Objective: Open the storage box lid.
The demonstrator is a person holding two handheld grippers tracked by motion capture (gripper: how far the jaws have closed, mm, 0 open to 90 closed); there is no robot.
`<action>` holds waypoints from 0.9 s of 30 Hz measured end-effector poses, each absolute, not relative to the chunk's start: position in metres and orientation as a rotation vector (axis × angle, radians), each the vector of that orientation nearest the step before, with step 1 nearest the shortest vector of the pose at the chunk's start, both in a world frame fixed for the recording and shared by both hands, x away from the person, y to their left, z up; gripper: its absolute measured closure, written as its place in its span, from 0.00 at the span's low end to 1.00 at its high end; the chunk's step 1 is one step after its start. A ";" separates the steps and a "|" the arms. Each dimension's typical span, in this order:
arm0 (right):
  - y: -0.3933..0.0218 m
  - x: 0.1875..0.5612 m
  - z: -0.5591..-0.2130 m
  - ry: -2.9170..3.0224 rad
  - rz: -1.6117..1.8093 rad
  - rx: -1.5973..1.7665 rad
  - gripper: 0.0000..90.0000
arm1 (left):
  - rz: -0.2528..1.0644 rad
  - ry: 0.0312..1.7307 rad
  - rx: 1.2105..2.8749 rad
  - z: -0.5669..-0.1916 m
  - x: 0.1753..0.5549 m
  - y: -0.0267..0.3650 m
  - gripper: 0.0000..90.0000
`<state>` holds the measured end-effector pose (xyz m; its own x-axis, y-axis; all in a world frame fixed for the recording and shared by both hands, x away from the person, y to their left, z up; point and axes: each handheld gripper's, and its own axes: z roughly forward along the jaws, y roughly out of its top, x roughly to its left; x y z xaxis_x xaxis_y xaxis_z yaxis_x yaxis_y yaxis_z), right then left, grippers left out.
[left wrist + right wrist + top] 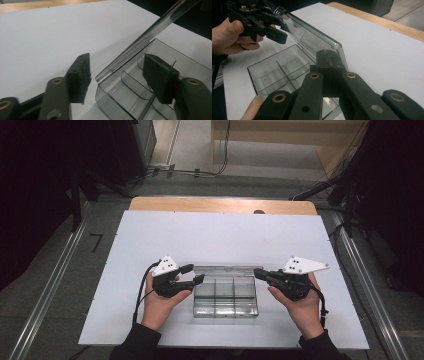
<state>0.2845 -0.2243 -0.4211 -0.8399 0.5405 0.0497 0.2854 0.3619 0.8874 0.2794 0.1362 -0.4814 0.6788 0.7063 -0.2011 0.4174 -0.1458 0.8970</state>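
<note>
Box: a clear plastic organiser box point(225, 296) sits on the white board point(220, 235), near its front edge, divided into small compartments, all bare.
Lid: the clear lid point(309, 37) is swung up on the box's far side, tilted, not flat and not shut.
Right gripper: and there's the right gripper point(329, 58) at the box's right end, jaws clenched tight on the lid's corner, pinching its edge between the pads.
Left gripper: the left gripper point(195, 274) hovers at the box's left end, one jaw outside the wall, the other over the compartments; jaws apart, released, nothing pressed between them, with the lid's left edge between them.
Hands: both hands point(160, 302) come in from the near side of the box.
</note>
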 end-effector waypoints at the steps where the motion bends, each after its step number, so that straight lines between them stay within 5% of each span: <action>1: -0.224 0.286 -0.421 2.373 1.473 0.733 0.98 | 0.315 0.905 1.768 -0.482 0.280 0.136 0.49; 17: -0.225 0.298 -0.421 2.363 1.501 0.748 0.98 | 0.300 0.904 1.722 -0.485 0.284 0.136 0.69; 27: -0.238 0.302 -0.425 2.416 1.576 0.656 0.92 | 0.287 0.910 1.698 -0.485 0.286 0.137 0.72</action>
